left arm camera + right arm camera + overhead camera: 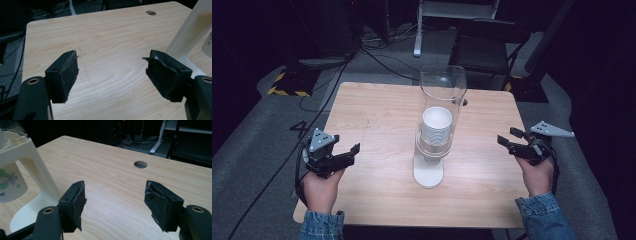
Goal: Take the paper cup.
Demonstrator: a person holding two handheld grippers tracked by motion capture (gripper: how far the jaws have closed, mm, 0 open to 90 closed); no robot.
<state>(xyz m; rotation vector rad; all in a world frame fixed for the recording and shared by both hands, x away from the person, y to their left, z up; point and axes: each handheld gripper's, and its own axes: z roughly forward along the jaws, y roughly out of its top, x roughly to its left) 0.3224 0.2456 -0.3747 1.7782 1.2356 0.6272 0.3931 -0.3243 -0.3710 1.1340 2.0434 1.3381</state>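
Clear tube dispenser [442,107] on white stand holds stacked white cups [436,125]

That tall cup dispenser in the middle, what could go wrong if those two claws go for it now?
1. The dispenser is tall on a small white base; a sideways nudge might tip it.
2. Its clear tube is hard to see, so a claw could bump it.
3. The bottom cup hangs close to the stand; the right gripper or left gripper, both open and empty, might crush the thin cup or drag out several.
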